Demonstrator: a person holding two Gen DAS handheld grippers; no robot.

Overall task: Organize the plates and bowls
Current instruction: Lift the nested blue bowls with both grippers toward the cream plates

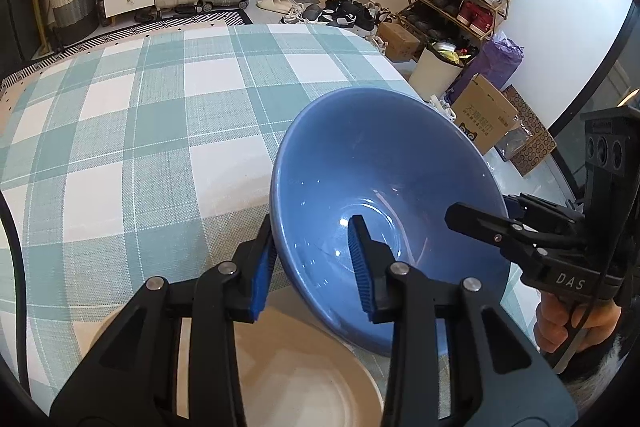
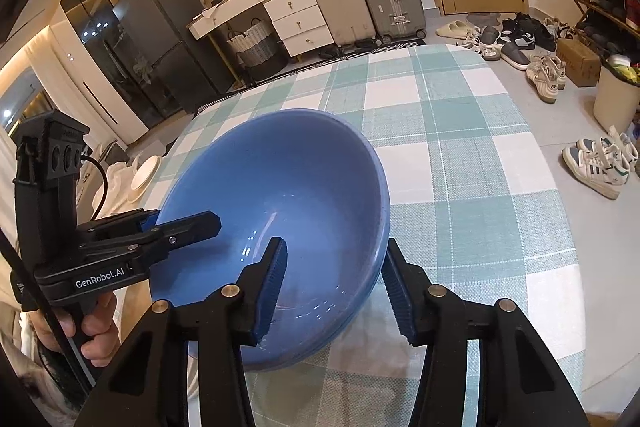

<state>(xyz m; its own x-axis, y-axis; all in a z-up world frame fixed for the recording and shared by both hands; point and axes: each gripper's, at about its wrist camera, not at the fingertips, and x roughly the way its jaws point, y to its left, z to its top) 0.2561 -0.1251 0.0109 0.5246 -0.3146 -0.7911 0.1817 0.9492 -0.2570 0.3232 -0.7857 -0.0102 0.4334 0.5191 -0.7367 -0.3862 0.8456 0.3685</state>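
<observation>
The left gripper [image 1: 316, 259] straddles the near-left rim of the blue bowl [image 1: 384, 195], one finger outside the wall and one inside the basin. Its blue pads [image 1: 362, 267] stand apart on either side of the wall with gaps showing, so the jaws are spread rather than pinching. The right gripper [image 2: 334, 283] straddles the opposite side of the same bowl [image 2: 288, 211] in the same way, with one finger inside, one outside and its jaws spread too. From the right wrist view the bowl shows a second rim line below the first, so it may sit nested in another blue bowl; I cannot tell for sure. The bowl sits tilted on the checked teal-and-white worktop [image 1: 132, 131], near the worktop's near right edge. A cream plate [image 1: 304, 379] lies just beside the bowl, under the left gripper. Each wrist view shows the other gripper reaching in over the bowl's rim from the side.
</observation>
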